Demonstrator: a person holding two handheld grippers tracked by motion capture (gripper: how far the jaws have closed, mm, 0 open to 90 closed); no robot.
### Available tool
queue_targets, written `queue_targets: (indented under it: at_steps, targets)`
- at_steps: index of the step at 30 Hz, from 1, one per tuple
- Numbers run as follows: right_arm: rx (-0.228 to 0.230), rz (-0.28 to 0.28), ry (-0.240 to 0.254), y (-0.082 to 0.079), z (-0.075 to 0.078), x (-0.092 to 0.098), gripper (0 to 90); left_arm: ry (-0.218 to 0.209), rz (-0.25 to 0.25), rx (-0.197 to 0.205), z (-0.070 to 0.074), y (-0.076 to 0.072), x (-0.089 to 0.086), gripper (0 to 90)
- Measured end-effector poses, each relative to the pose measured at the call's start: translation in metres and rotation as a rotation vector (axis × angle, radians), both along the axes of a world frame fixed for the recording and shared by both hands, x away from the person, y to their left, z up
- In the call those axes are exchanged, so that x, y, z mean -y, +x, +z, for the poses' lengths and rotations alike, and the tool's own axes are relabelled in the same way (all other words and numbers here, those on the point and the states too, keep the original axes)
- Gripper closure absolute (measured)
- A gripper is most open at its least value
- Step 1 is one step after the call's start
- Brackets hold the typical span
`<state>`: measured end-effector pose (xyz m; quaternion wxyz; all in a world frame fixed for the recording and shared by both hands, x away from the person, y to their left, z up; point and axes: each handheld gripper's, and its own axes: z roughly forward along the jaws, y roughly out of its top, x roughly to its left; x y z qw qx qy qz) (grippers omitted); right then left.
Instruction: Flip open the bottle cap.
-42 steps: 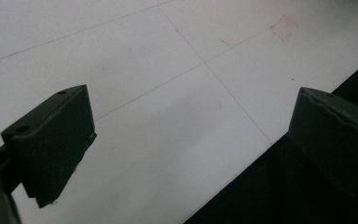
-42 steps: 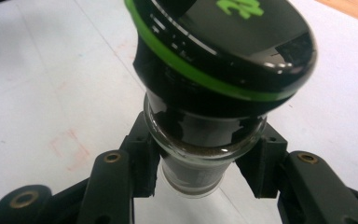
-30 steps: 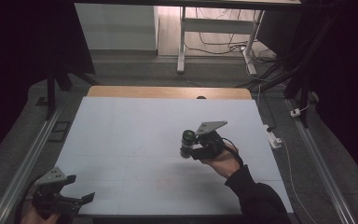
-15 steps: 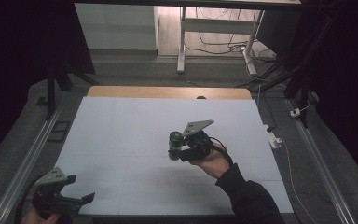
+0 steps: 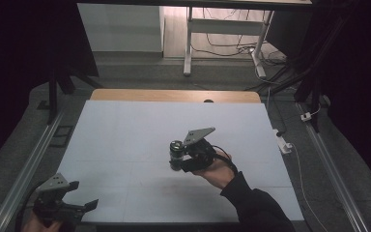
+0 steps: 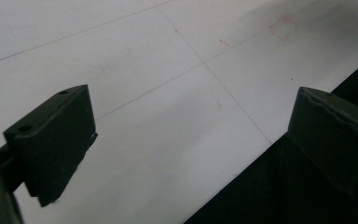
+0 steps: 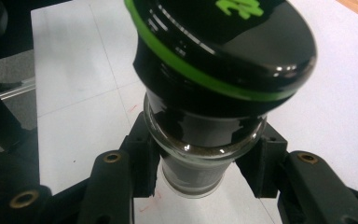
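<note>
A small glass jar [image 7: 205,135] with a black cap ringed in green [image 5: 176,146] is held over the middle of the white table [image 5: 125,135]. My right gripper [image 5: 179,162] is shut on the jar's glass body; its two black fingers [image 7: 142,163] press on either side below the cap. The jar leans with its cap towards the camera in the right gripper view. My left gripper [image 5: 75,195] sits at the table's front left corner, open, with nothing between its fingers [image 6: 56,140], over the white surface near the table's front edge.
A wooden strip [image 5: 174,95] runs along the table's far edge. Metal rails [image 5: 24,169] flank the table on both sides. A power strip [image 5: 282,140] and cables lie on the floor to the right. A table frame [image 5: 188,43] stands behind.
My right gripper has carried the jar leftward and a little toward the table's front. The left gripper has stayed in place.
</note>
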<state>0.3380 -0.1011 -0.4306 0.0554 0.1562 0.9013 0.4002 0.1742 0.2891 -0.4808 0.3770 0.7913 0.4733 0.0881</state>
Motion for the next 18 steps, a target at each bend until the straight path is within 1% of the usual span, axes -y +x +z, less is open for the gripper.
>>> queue_targets:
  at_steps: [3, 5, 8, 10, 12, 14, 18]
  targets:
    - [0.001, -0.003, 0.004, 0.0004, 0.0013, 0.0007, 52.7, 0.002, -0.009, 0.004, 0.0002, 0.0001, 0.0006, 1.3]
    - [0.002, -0.004, 0.007, 0.0004, 0.0018, 0.0013, 52.7, 0.018, -0.023, 0.002, 0.0004, 0.0001, 0.0027, 0.5]
    - [0.008, -0.004, 0.007, 0.0000, 0.0026, 0.0017, 52.7, 0.021, -0.051, 0.005, 0.0008, 0.0000, 0.0045, 0.0]
    - [0.006, -0.004, 0.007, -0.0007, 0.0034, 0.0018, 52.7, -0.001, -0.056, 0.006, 0.0012, 0.0003, 0.0035, 0.0]
    - [0.007, -0.003, 0.007, -0.0012, 0.0042, 0.0018, 52.7, -0.032, -0.055, 0.026, 0.0022, 0.0002, 0.0021, 0.0]
    - [0.003, -0.005, 0.008, -0.0015, 0.0048, 0.0020, 52.7, -0.033, -0.053, 0.035, 0.0040, 0.0001, 0.0027, 0.0]
    - [0.003, -0.010, 0.004, -0.0016, 0.0046, 0.0019, 52.7, -0.049, -0.068, 0.049, 0.0069, 0.0012, 0.0061, 0.0]
